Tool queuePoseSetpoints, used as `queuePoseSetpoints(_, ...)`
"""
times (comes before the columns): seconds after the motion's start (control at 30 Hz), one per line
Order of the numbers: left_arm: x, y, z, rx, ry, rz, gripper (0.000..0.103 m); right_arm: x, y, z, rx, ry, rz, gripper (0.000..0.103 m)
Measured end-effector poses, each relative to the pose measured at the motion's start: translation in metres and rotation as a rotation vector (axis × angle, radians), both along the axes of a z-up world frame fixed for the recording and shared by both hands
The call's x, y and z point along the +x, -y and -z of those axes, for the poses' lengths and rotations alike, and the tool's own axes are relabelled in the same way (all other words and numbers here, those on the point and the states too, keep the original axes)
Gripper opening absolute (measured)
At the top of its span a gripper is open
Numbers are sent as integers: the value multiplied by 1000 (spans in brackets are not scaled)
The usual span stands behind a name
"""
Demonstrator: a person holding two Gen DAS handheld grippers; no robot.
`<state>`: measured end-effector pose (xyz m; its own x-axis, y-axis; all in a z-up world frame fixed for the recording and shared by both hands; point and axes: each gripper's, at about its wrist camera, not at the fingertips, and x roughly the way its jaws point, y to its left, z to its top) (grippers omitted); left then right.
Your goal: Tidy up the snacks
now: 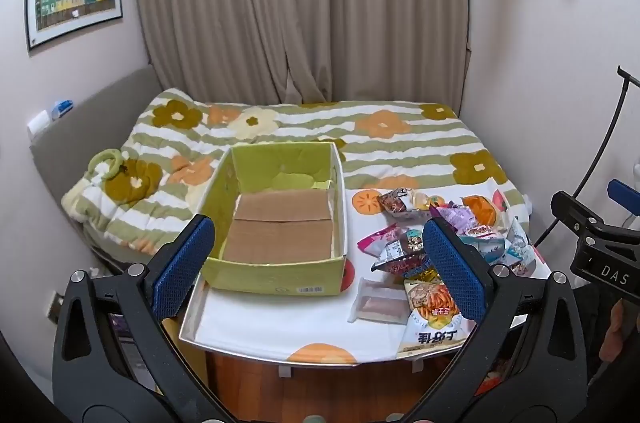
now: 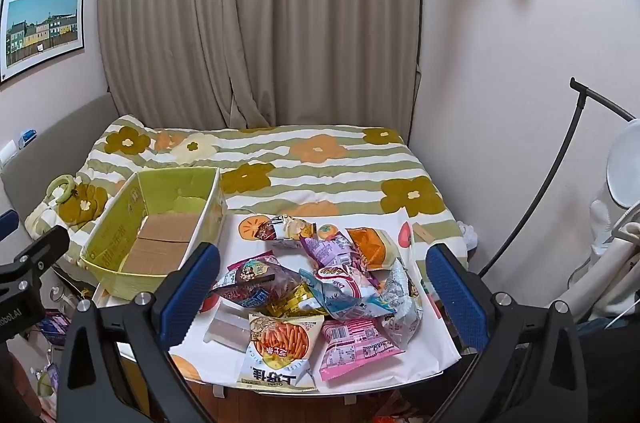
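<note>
A green cardboard box (image 1: 276, 279) (image 2: 120, 275) with a bare brown floor stands on the left half of a small white table (image 1: 256, 327) (image 2: 432, 347). A heap of snack packets (image 1: 436, 255) (image 2: 328, 283) lies on the right half. Nearest the front edge is a white packet picturing orange sticks (image 1: 434, 319) (image 2: 280, 351), with a pink packet (image 2: 352, 343) beside it. My left gripper (image 1: 320, 267) hangs open in front of the box and the heap, holding nothing. My right gripper (image 2: 324, 291) is open above the heap's near side, apart from it.
A clear plastic tray (image 1: 378, 305) (image 2: 228, 327) lies beside the heap. Behind the table is a bed with a flowered green-striped quilt (image 1: 400, 147) (image 2: 320, 163), then curtains. A black lamp stand (image 2: 560, 163) and white items stand at the right wall. Wooden floor shows below the table.
</note>
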<state>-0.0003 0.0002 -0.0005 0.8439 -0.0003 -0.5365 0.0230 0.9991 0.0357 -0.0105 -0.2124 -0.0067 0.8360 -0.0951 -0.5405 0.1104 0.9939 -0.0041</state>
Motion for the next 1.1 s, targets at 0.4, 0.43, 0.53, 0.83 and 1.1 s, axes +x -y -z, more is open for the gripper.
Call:
queuePoseSetpoints(0.4,0,1,1,1,2,0,103,1,-1,-1,-1,1,-1,103)
queuePoseSetpoints(0.43,0,0,1,0,2,0,103,1,-1,-1,-1,2,-1,103)
queuePoseSetpoints(0.53,0,1,1,1,1,-1,103,1,-1,-1,-1,0,-1,103)
queuePoseSetpoints(0.83,0,1,2,1,-1,2,103,0,-1,1,-1,-1,0,103)
queuePoseSetpoints(1.1,-2,-7,-2,2,-3,2,103,-1,-2,2,-2,-1,0,103)
